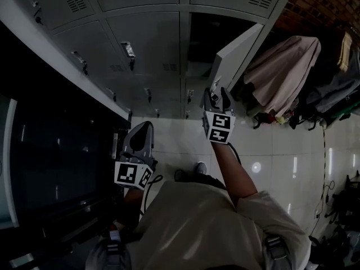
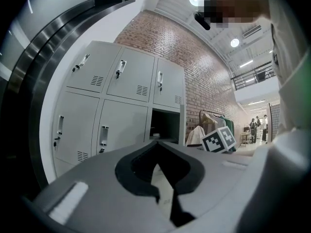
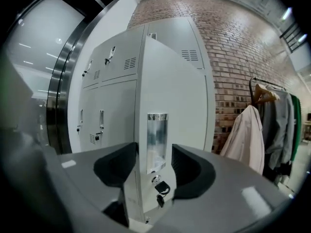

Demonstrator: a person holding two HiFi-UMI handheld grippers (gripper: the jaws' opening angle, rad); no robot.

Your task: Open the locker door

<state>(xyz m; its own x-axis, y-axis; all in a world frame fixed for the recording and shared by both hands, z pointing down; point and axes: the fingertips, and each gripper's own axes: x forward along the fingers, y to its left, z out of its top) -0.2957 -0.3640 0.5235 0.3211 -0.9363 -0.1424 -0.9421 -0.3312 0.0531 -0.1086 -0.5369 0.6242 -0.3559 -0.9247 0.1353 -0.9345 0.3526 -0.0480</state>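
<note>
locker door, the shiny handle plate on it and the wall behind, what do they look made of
Locker door: probably painted sheet steel, matte light grey; thin folded edge, pressed vent slots.
Handle plate: likely polished or chromed metal; it reflects like a mirror.
Wall: rough red-brown brick with pale mortar lines.

Door (image 1: 239,52) stands open at the right end of the lockers (image 1: 140,44), its edge between the jaws of the right tool (image 1: 218,93). Clothes (image 1: 284,75) hang to its right. Left tool (image 1: 140,131) sits nearer, apart.
</note>
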